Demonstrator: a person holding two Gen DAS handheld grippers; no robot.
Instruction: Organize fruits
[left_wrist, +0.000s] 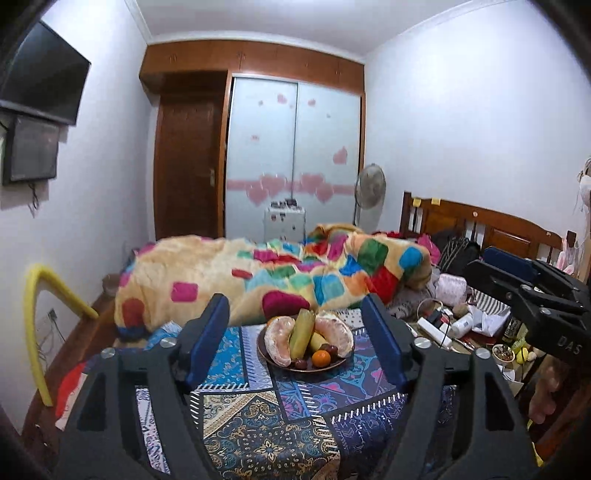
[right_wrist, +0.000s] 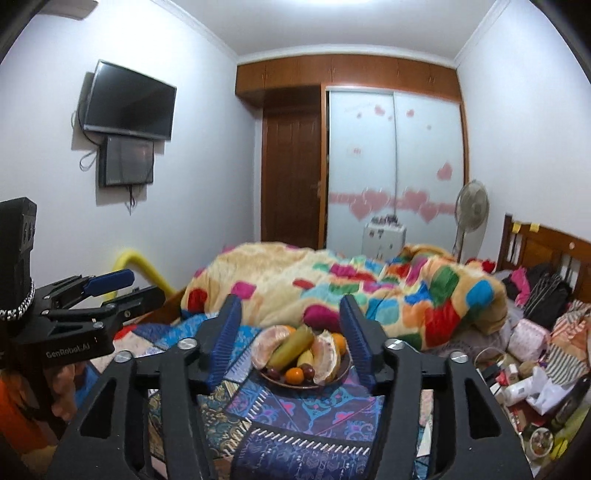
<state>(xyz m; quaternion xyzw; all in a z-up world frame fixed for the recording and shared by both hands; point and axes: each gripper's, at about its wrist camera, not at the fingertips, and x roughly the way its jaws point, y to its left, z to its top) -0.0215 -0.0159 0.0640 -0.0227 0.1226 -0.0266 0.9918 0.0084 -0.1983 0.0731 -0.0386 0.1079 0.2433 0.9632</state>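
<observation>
While the bed (left_wrist: 207, 273) with its patchwork blanket (right_wrist: 332, 280) fills the room behind, the plate (left_wrist: 275, 363) of fruit sits on the patterned cloth (left_wrist: 258, 424) straight ahead of both hand-held grippers, left hand-held gripper (left_wrist: 301, 332) and right hand-held gripper (right_wrist: 291, 338) each spread apart and empty, neither clearly nearer, nothing between.

- Right gripper (right_wrist: 290, 338) hangs with jaws apart and empty, framing a brown plate (right_wrist: 345, 365) of fruit on a patterned cloth (right_wrist: 295, 417).
- Pomelo segments (right_wrist: 267, 345), a banana (right_wrist: 304, 358) and a small orange (right_wrist: 294, 374) fill the plate.
- Left gripper (right_wrist: 122, 286), hand-held, enters at left.
- A colourful blanket (right_wrist: 332, 288) lies behind.
</observation>
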